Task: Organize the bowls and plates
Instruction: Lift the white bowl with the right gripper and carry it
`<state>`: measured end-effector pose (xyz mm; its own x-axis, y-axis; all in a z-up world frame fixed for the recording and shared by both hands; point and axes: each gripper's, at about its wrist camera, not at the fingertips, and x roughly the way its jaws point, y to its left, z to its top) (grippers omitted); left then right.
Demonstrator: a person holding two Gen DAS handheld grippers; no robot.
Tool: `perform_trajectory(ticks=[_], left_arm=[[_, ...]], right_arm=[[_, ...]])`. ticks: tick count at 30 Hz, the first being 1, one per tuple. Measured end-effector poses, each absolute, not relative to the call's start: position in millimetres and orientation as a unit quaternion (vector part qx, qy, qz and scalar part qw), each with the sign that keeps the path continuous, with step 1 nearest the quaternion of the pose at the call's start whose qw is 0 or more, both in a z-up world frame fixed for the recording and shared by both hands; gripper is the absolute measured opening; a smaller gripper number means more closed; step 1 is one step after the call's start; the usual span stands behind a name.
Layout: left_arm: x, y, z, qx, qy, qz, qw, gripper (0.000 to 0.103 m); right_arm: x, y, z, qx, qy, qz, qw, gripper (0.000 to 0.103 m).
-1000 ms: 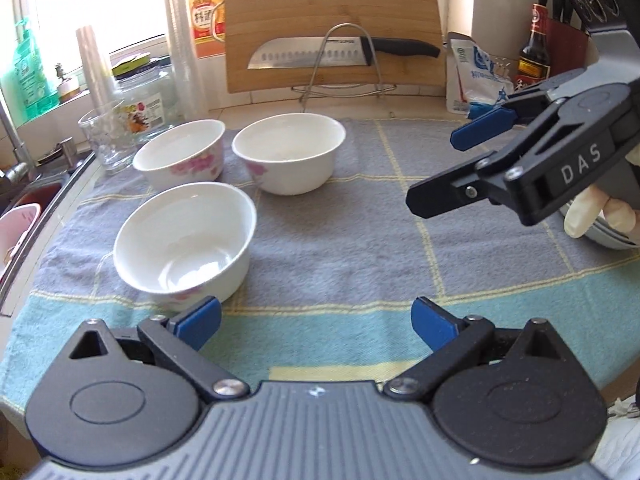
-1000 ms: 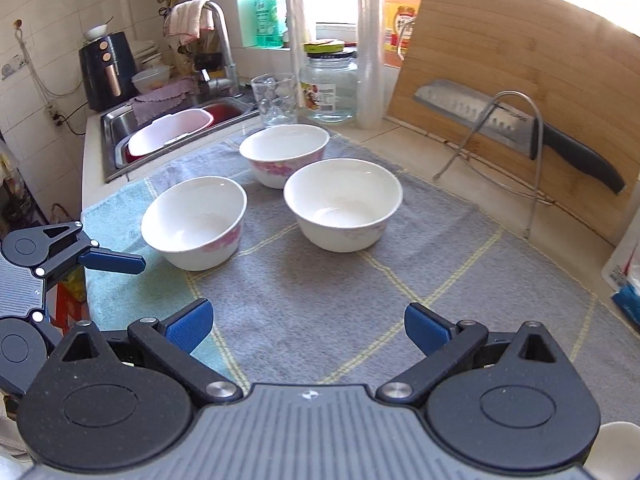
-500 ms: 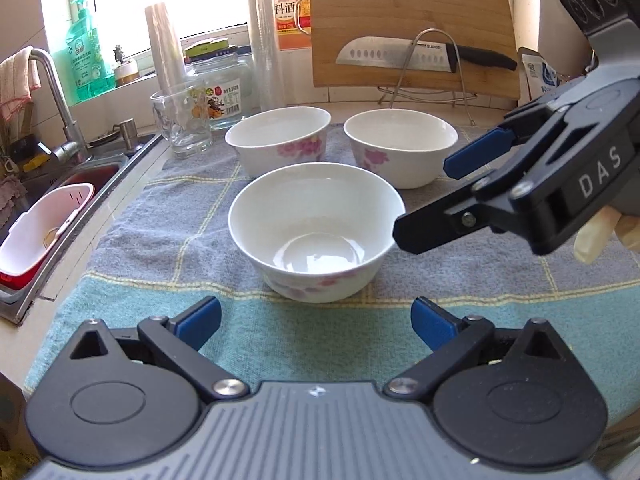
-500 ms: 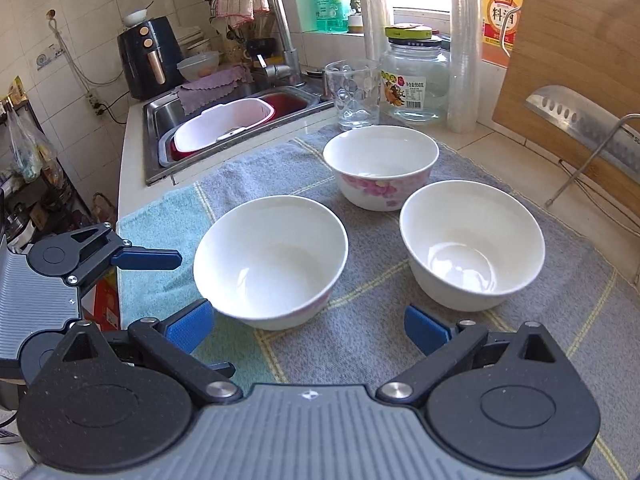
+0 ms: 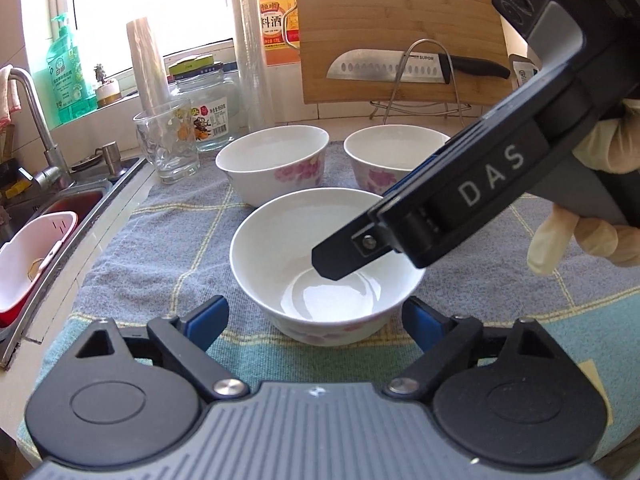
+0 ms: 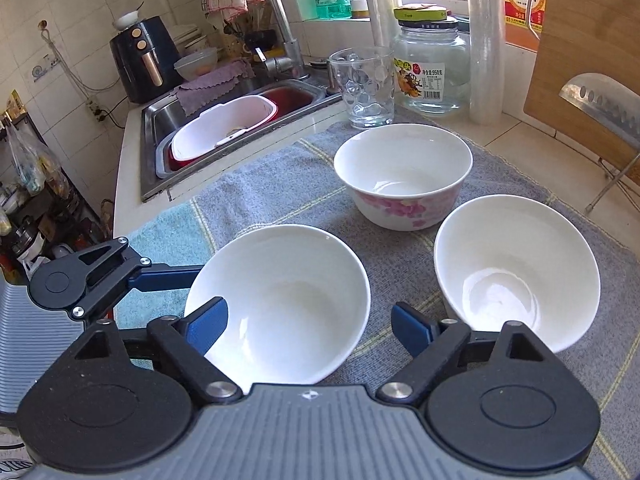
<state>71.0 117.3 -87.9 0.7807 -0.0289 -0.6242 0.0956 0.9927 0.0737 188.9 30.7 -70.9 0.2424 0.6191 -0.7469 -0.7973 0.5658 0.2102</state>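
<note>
Nearest bowl (image 5: 326, 264), glazed porcelain on the towel-covered worktop (image 5: 168, 240): rigid, smooth, slippery, breakable, best taken by the thin rim; left gripper (image 5: 314, 320) and right gripper (image 6: 310, 326) both closing astride it, neither yet clamped.

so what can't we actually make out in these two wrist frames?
- Left wrist: the right gripper covers part of the nearest bowl and the back-right bowl; whether its closing jaws touch a rim is unclear.
- Right wrist: the gripper's own body hides the nearest bowl's near rim.
- Right wrist: the knife is cut off by the frame edge.
- Plates: none visible in either view.
</note>
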Motion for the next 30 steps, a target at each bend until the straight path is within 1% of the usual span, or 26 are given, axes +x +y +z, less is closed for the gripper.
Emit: perform_trajectory(ticks=[2,6,10,21,30], left_arm=[[73,117,-88,0.050,0.330,-0.039,0.942,0.090],[75,116,-88,0.051,0.328,-0.048,0.942,0.086],[76,117,-88,0.051,0.328,-0.052,0.942,0.086],[76,115,-86,0.063,0.335,-0.061,0.938,0.085],[66,106,-72,0.067,0.340,-0.087,0.934,0.085]], right_arm=[[189,33,-71,-0.107,0.418,0.457,0.778,0.088],[193,38,-71,-0.111,0.420,0.461,0.774,0.080],[196,39,-71,-0.107,0.422,0.463,0.772,0.074],[197,37,-67,-0.100,0.434,0.461,0.768,0.073],[186,19,-54,-0.091,0.445,0.460,0.763,0.073]])
